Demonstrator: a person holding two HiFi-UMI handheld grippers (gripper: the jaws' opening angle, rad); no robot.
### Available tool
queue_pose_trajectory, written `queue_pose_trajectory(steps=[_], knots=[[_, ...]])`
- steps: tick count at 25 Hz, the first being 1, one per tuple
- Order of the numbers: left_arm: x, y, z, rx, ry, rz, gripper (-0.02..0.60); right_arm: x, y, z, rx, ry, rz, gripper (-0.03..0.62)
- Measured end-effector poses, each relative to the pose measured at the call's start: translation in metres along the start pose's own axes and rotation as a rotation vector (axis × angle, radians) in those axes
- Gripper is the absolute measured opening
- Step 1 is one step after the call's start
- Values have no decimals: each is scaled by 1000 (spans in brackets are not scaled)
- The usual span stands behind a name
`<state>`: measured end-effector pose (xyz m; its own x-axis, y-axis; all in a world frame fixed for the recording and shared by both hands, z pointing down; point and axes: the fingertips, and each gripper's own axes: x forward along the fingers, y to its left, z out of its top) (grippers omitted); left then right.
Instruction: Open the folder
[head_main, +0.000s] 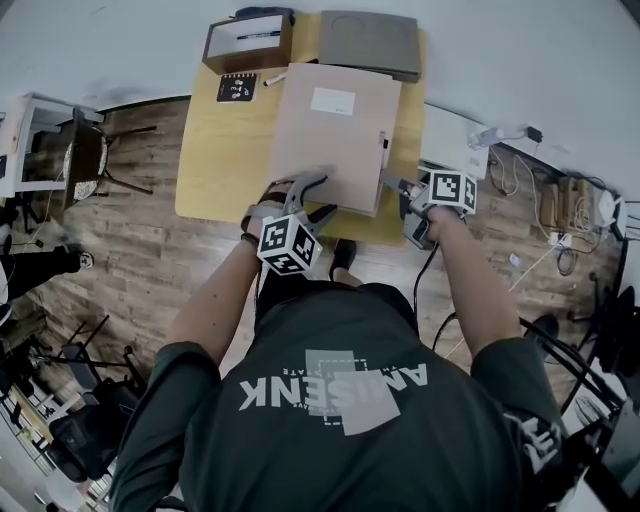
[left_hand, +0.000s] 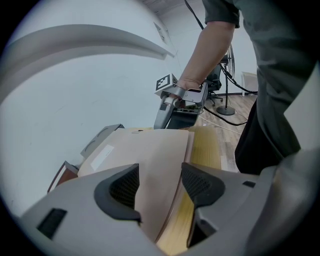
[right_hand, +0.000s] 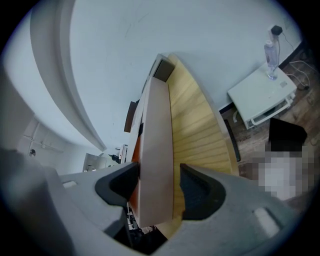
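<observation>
The person wears a dark grey short-sleeved T-shirt printed with white block lettering and a pale grey square; a dark band circles the left wrist; the left hand-held gripper and the right hand-held gripper are pale grey with black ribbed pads; each bears a white cube of black square markers; a black cable runs from the right one.

folder: looking like smooth matt tan card | table: showing pale, smooth wood grain | floor: showing darker, rougher wood planks | left gripper: shell looking like matt grey plastic | pads: showing black, finely gridded texture | wall: looking smooth matt white | shirt: looking like soft dark cloth
</observation>
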<state>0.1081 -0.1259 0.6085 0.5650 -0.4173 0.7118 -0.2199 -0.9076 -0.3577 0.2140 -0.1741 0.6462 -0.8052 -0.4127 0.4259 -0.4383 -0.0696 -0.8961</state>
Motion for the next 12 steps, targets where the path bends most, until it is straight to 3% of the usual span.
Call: queue_pose_trajectory(steps=[5, 12], knots=[[2, -16, 28, 32, -31, -28, 267, 5, 0, -7, -52, 56, -32, 250], [15, -21, 32, 115, 14, -8, 266, 8, -3, -4, -53, 52, -70, 254]])
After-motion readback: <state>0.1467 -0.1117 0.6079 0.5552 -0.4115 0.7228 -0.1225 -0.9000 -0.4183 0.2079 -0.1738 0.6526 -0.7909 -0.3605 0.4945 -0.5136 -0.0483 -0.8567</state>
